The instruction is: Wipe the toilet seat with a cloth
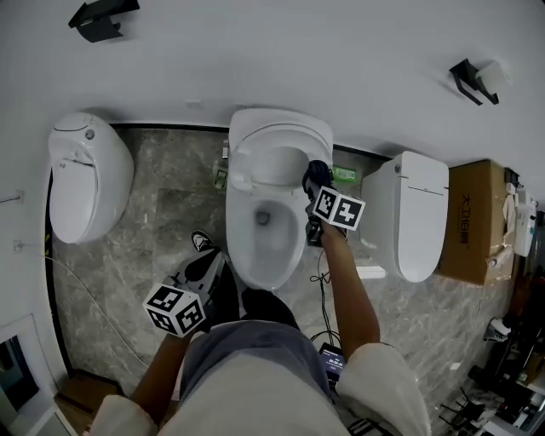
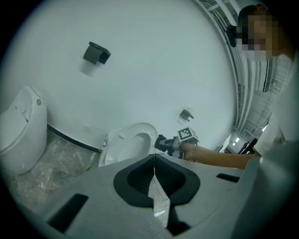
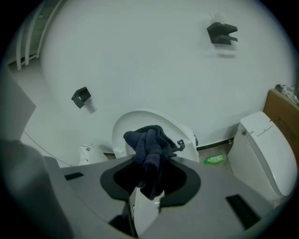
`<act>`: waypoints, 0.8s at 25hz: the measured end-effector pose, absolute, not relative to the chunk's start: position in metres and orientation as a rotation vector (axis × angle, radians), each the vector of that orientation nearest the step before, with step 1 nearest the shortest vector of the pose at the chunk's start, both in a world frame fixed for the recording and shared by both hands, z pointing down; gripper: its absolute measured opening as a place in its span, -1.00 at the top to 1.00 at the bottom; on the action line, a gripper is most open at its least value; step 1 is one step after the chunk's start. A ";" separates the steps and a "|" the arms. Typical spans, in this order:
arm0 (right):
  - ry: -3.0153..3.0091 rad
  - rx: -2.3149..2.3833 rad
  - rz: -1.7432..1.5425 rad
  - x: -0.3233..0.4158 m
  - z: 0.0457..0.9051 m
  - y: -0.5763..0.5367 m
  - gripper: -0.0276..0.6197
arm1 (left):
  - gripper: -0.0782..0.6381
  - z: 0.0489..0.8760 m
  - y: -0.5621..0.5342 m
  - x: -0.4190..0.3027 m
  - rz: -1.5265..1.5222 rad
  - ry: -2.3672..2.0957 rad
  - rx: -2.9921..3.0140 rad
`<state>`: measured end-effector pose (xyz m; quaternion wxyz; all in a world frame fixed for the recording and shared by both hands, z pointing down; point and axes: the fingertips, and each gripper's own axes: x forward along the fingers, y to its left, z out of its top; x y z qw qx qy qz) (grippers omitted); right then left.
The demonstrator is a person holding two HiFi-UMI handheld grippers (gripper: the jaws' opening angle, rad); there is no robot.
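Note:
A white toilet (image 1: 271, 223) stands in the middle of the head view with its lid (image 1: 281, 140) raised against the wall. My right gripper (image 1: 316, 182) hovers over the right side of the rim near the hinge, shut on a bunched dark blue cloth (image 1: 318, 169). In the right gripper view the cloth (image 3: 149, 147) hangs between the jaws in front of the raised lid (image 3: 140, 122). My left gripper (image 1: 213, 262) is low at the toilet's front left, apart from it. Its jaws (image 2: 154, 158) are shut with nothing between them. From there I see the bowl (image 2: 131, 142) and the right gripper's marker cube (image 2: 187, 135).
Another white toilet (image 1: 87, 174) stands at the left and a third (image 1: 417, 213) at the right, with a cardboard box (image 1: 473, 221) beyond it. A green bottle (image 1: 346, 174) lies by the wall. Cables run over the marble floor (image 1: 162, 213). Black wall holders (image 1: 102, 19) hang above.

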<state>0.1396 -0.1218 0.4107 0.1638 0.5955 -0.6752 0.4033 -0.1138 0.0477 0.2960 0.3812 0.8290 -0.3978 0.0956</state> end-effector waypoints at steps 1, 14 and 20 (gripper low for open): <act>-1.937 1.696 1.152 0.140 0.406 -0.117 0.61 | 0.76 0.296 0.047 -0.111 0.251 -1.015 2.133; -2.092 1.615 1.225 0.129 0.350 -0.049 0.61 | 0.75 0.295 -0.041 -0.073 0.470 -1.070 2.420; -2.091 1.563 1.197 0.122 0.343 -0.028 0.60 | 0.75 0.301 -0.097 -0.047 0.573 -1.009 2.515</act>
